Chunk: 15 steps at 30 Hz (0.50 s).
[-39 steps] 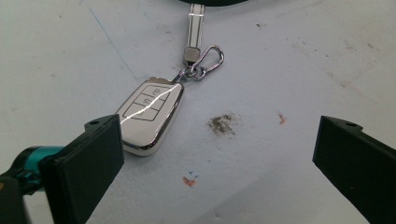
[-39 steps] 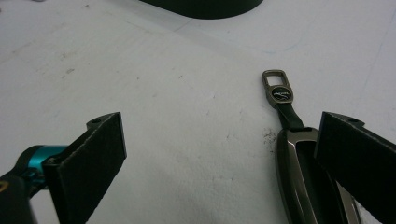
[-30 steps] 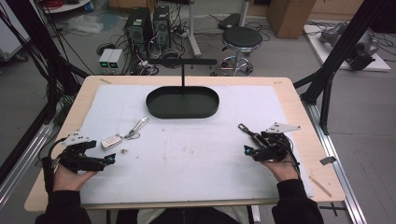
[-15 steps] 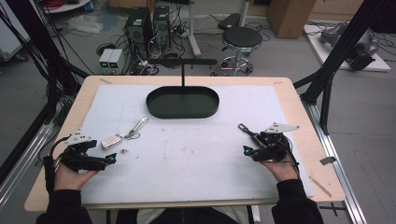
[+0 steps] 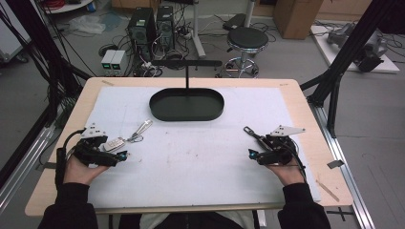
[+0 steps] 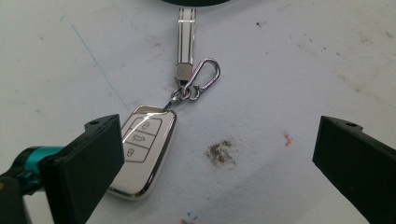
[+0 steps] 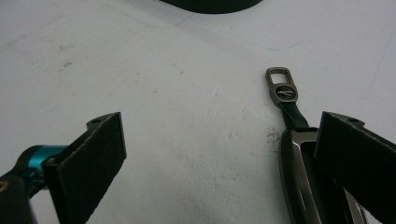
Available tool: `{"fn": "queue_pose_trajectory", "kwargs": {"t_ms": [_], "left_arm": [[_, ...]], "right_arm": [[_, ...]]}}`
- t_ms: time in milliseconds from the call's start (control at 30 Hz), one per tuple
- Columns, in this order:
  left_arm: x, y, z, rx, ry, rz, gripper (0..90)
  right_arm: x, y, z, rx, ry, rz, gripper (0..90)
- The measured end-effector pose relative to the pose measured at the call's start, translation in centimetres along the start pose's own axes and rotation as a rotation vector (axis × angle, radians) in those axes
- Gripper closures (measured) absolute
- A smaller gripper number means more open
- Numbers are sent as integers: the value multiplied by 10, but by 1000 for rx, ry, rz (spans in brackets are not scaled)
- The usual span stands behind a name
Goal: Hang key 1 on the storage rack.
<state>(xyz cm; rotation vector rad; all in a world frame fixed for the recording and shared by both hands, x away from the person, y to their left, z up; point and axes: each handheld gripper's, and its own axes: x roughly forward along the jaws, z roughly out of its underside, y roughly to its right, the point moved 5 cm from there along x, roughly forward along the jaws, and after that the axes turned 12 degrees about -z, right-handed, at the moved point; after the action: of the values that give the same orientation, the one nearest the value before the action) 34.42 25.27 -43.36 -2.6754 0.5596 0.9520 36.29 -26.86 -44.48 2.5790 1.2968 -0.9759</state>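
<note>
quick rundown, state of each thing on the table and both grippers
left gripper: open, jaws wide apart, holding nothing
right gripper: open, holding nothing
silver key fob: flat on the mat, buttons up, beside the left jaw, carabiner and strap attached
dark key fob: lying on the mat by the right jaw, strap stretched out
black tray: empty, upright post at its far edge
</note>
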Motion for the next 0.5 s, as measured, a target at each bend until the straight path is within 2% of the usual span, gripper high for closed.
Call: {"fn": "queue_pose_trajectory", "kwargs": {"t_ms": [167, 267, 500], "left_arm": [[5, 0, -9, -4, -3, 14, 24], [9, -1, -18, -8, 3, 23, 24], [28, 3, -36, 46, -38, 34, 24]], "right_arm": [[-2, -1, 0, 1, 15, 5, 14], [-2, -1, 1, -5, 5, 12, 14], [-1, -1, 2, -4, -1, 13, 14]]}}
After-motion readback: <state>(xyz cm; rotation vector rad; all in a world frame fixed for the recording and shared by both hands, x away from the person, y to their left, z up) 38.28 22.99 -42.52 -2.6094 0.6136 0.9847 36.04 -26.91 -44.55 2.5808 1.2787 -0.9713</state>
